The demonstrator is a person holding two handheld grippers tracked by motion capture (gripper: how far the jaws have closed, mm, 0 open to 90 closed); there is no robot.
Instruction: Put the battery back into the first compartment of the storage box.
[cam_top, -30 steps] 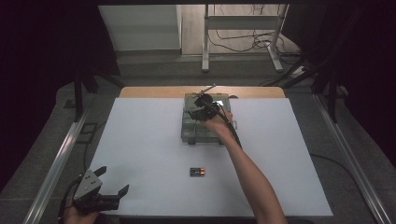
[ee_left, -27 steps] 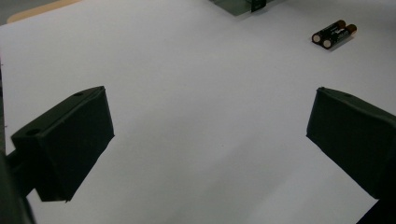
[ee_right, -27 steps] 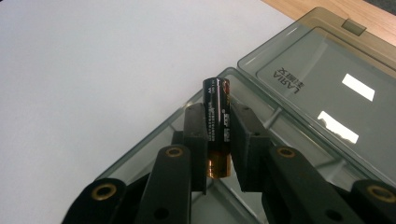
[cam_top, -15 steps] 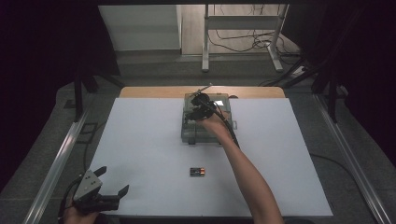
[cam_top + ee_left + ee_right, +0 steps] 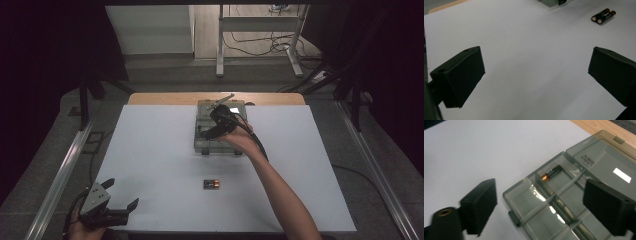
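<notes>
One battery [image 5: 552,173] lies in the box [image 5: 534,202], in a compartment at the box's corner, touching the wall there; your right gripper view shows it, its copper-coloured end toward the divider. From the high view the box [image 5: 210,145] sits at the far middle of the white mat [image 5: 150,150], close to the mat's far edge, and your hand covers that battery. The lid [image 5: 604,157] lies open flat behind the compartments, with a small white label on it.

Count so far: one battery in the box, and two more batteries [image 5: 211,184] lying side by side, touching, on the bare mat toward its near edge, well apart from the box. Your left gripper view shows the same pair [image 5: 603,16] at its upper right, with a corner of the box beyond.

Your right gripper [image 5: 212,131] hangs over the box with its jaws spread; they have just been opening, and nothing is between them — the battery lies beyond the tips. Your right gripper view [image 5: 541,202] shows the gap wide over the compartments.

Your left gripper [image 5: 120,197] rests at the mat's near left corner, jaws spread wide on nothing, the bare mat between them [image 5: 536,75].
</notes>
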